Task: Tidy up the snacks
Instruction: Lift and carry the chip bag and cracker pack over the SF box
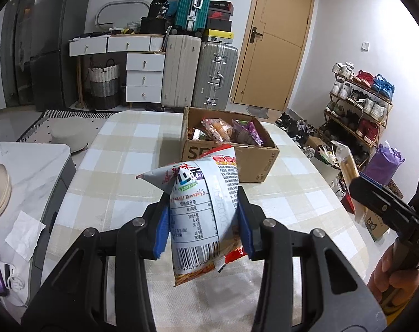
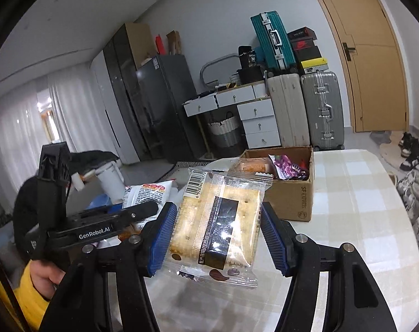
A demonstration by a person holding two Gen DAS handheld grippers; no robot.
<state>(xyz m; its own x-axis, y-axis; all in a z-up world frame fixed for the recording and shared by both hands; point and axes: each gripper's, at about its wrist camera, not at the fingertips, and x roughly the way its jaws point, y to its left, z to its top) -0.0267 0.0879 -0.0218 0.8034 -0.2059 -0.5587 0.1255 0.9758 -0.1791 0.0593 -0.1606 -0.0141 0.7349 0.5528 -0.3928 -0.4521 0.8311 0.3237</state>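
You are mid-carry: with your left gripper (image 1: pixel 203 218) clamped on the chip bag (image 1: pixel 202 213) and your right gripper (image 2: pixel 219 233) clamped on the cracker pack (image 2: pixel 217 227), both short of the cardboard box (image 1: pixel 259 160), next move over it and release.

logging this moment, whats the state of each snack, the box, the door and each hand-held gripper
left hand-held gripper: shut on snack bag
snack bag: sealed, lifted off table
right hand-held gripper: shut on cracker pack
cracker pack: sealed, held up
cardboard box: open, snacks inside
door: closed
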